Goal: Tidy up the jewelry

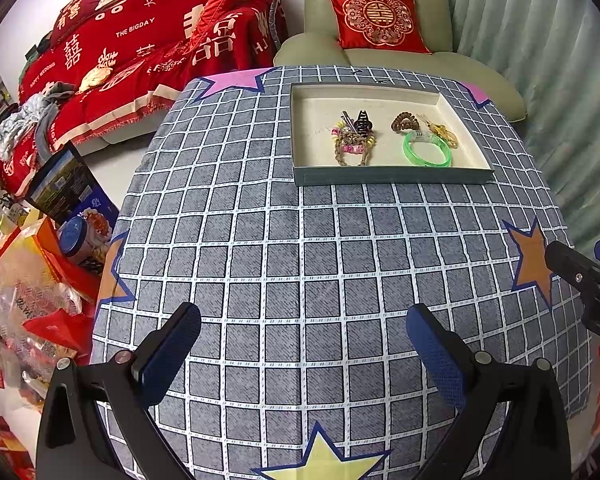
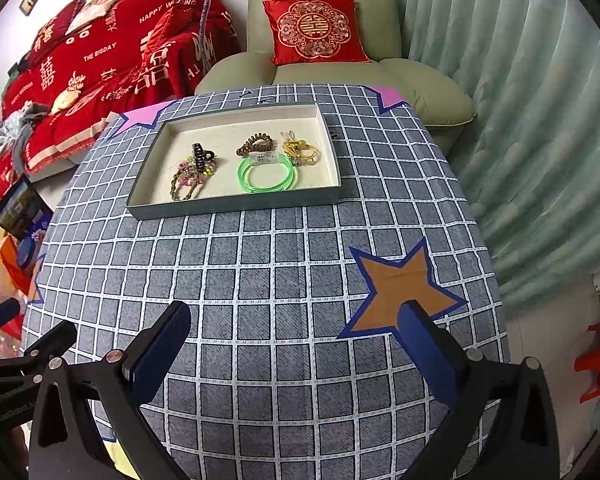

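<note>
A shallow grey tray (image 1: 392, 178) (image 2: 236, 204) with a cream lining sits at the far side of the table. In it lie a green bangle (image 1: 427, 154) (image 2: 269, 174), a brown spiral hair tie (image 1: 405, 122) (image 2: 255, 145), yellow hair bands (image 1: 444, 132) (image 2: 302, 151), a dark claw clip (image 1: 363, 122) (image 2: 200, 156) and a braided beaded bracelet (image 1: 352, 146) (image 2: 190, 180). My left gripper (image 1: 304, 340) is open and empty over the near tablecloth. My right gripper (image 2: 294, 334) is open and empty too, also well short of the tray.
The table wears a grey checked cloth (image 1: 300, 260) with coloured stars. A green armchair (image 2: 324, 52) with a red cushion stands behind it, a red-covered sofa (image 1: 140, 40) at the back left. Boxes and bags (image 1: 40, 272) crowd the floor on the left. A curtain (image 2: 520, 120) hangs on the right.
</note>
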Tool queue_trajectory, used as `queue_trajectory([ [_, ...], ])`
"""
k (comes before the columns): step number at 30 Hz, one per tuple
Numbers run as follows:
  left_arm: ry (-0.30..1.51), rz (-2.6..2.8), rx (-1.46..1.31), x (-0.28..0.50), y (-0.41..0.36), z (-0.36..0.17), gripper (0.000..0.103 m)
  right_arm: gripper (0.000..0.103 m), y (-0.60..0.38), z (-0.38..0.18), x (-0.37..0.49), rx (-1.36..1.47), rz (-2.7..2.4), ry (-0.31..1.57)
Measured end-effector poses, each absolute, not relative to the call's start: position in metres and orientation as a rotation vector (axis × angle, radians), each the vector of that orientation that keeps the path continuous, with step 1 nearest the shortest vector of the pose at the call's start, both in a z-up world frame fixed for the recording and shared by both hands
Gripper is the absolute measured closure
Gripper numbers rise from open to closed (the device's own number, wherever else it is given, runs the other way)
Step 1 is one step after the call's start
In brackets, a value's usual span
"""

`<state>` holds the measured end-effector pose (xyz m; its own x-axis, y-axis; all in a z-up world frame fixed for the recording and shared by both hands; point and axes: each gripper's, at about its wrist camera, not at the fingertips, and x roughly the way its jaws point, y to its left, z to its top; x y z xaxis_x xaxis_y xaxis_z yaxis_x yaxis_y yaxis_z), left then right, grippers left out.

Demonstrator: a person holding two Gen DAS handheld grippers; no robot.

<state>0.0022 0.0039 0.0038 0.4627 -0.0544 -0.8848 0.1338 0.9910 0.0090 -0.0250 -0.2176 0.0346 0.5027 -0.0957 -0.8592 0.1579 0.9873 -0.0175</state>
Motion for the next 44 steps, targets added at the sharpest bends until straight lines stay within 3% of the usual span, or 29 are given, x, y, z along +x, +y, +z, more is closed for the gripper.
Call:
queue_trajectory([
  [44, 1.083, -0.124, 0.08, 0.003, 0.0038, 0.0011, 0.0, 0.0, -0.218, 0.0291, -0.0262, 0.064, -0.148, 1.04],
])
